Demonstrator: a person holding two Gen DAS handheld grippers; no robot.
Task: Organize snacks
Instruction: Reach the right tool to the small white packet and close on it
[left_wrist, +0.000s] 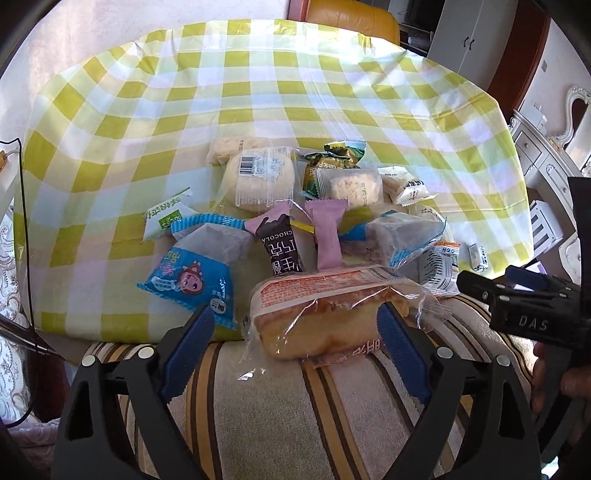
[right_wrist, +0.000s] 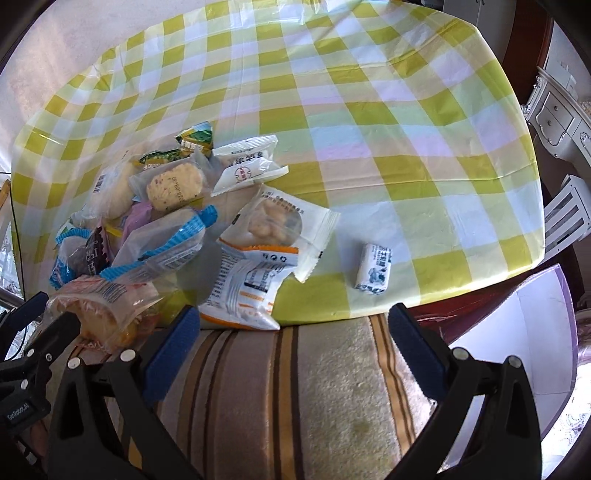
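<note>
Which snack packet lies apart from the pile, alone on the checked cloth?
The small white-and-blue wrapped candy, lying alone to the right of the heap; every other packet touches or overlaps a neighbour.

Yellow-green and white checked plastic tablecloth (left_wrist: 147, 122). Beige plush chair cushion (right_wrist: 295, 387) with brown and tan stripes. Clear-wrapped golden-brown bread loaf (left_wrist: 321, 314) with orange-red print. Blue and white pouch (left_wrist: 195, 273) with cartoon figure. Plain pink sachet (left_wrist: 327, 232). Dark brown and pink chocolate bar wrapper (left_wrist: 279, 243). White and orange printed packet (right_wrist: 247, 288). Small white candy (right_wrist: 373, 273) with dark blue print. Gripper pads (left_wrist: 192, 350): blue on black frames
</note>
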